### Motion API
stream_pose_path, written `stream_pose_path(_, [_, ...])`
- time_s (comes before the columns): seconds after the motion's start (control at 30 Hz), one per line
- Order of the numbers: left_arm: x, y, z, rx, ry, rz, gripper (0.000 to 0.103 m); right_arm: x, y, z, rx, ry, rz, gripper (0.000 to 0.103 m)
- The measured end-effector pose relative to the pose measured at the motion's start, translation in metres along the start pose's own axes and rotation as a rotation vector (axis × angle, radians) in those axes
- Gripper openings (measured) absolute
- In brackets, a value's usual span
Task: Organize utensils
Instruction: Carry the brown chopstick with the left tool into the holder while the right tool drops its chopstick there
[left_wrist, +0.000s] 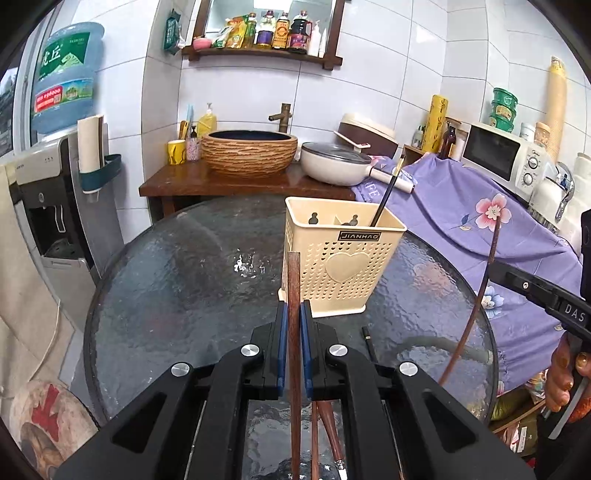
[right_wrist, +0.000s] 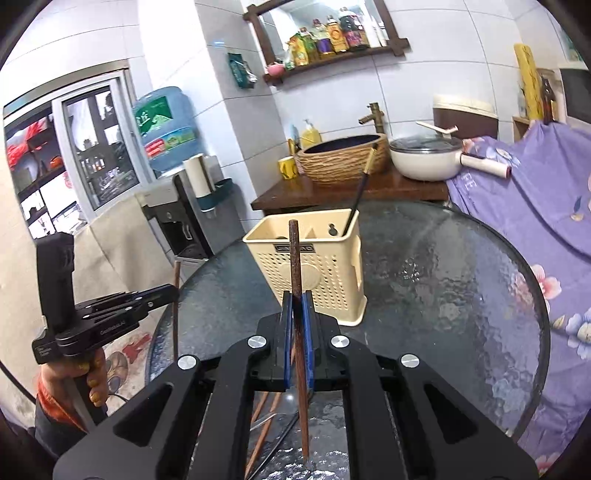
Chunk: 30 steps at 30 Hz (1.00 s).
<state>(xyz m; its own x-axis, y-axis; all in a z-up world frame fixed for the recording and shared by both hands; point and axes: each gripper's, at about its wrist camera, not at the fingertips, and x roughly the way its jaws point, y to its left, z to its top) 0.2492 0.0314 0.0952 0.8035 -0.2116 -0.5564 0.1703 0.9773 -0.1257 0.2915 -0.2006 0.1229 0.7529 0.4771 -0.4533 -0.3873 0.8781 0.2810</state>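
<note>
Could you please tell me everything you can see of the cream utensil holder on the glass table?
The cream utensil holder looks like plastic: a rectangular box with perforated walls, a raised heart and a dark label on the front. It stands upright on the round glass table, on a matching base. Dividers and keyhole-shaped hanging slots show inside. One black chopstick with a gold tip leans in its right compartment.

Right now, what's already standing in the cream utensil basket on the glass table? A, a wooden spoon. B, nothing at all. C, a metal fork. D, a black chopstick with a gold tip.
D: a black chopstick with a gold tip leans out of the cream utensil basket, at its right-hand end in the left wrist view; no fork or spoon shows in it.
</note>
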Motion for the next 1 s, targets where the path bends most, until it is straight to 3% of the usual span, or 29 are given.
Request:
stream_pose_path(0.67, [-0.028, -0.017, 0.022, 0.068, -0.068, -0.054, 0.007, -0.007, 0.017, 0.032, -0.059, -0.008, 0.025, 0.005])
stream_pose_path(1.0, [-0.030, -0.034, 0.084, 0.096, -0.115, -0.099, 0.007, -0.009, 0.029, 0.084, -0.088, -0.053, 0.044, 0.005])
